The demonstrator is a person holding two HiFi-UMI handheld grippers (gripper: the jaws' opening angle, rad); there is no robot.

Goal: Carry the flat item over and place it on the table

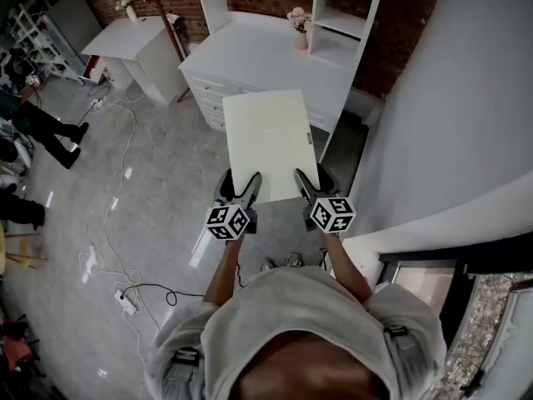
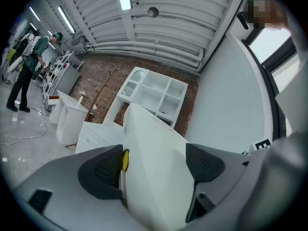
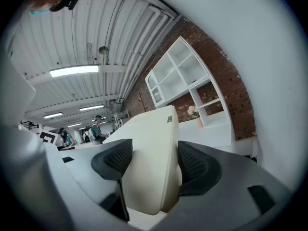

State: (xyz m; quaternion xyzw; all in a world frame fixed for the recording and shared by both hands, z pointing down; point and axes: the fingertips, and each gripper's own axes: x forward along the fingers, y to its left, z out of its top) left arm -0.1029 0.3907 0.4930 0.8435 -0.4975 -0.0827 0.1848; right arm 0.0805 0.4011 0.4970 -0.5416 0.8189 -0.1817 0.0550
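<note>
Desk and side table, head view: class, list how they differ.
The desk is larger than the side table. The desk carries a shelf unit; the side table does not. Both are white and bear flowers.

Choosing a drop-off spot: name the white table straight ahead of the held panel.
The wide white desk with drawers, below the shelf unit, beyond the cream flat panel; the small white side table stands off left.

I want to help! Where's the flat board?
The flat board is mid-picture in the head view, held up by the left claw and right claw, near the white desk.
</note>
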